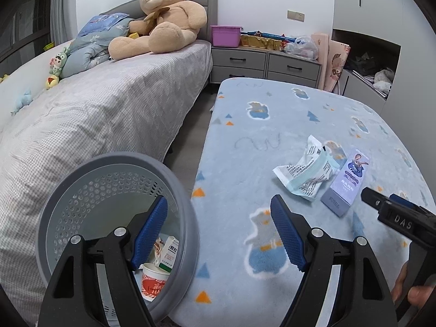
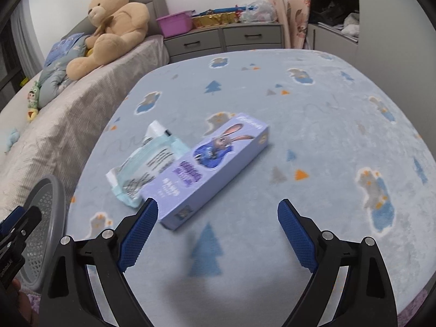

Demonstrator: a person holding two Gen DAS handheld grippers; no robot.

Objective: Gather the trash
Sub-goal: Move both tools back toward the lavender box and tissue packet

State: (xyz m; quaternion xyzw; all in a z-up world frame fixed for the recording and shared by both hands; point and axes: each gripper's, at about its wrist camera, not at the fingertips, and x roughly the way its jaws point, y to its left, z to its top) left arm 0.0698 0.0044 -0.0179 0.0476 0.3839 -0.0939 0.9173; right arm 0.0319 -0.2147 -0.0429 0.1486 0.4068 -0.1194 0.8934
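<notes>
a: where does the trash stand?

b: two pieces lie on the tabletop (image 2: 327,125) with the blue blanket: a purple carton (image 2: 215,169) with a rabbit on it, and a crumpled wrapper (image 2: 141,169) touching its left side. the grey bin (image 1: 174,190) sits beside the tabletop's left edge, next to the bed (image 1: 109,114), and it already holds a paper cup (image 1: 152,280) and a small box (image 1: 170,253).

a: and the claws?

b: both wide, nothing between the pads. the left claw (image 1: 219,231) hangs over the gap between bin and tabletop. the right claw (image 2: 218,237) points down at the near end of the carton, its left finger just beside that end.

a: so which step is this?

b: i'd say the reach for the next piece, most likely the carton. the next move calls for the right claw to drop lower, straddle the carton across its narrow width, then close. the wrapper lies so close that it might get nudged or pinched along with it.
</notes>
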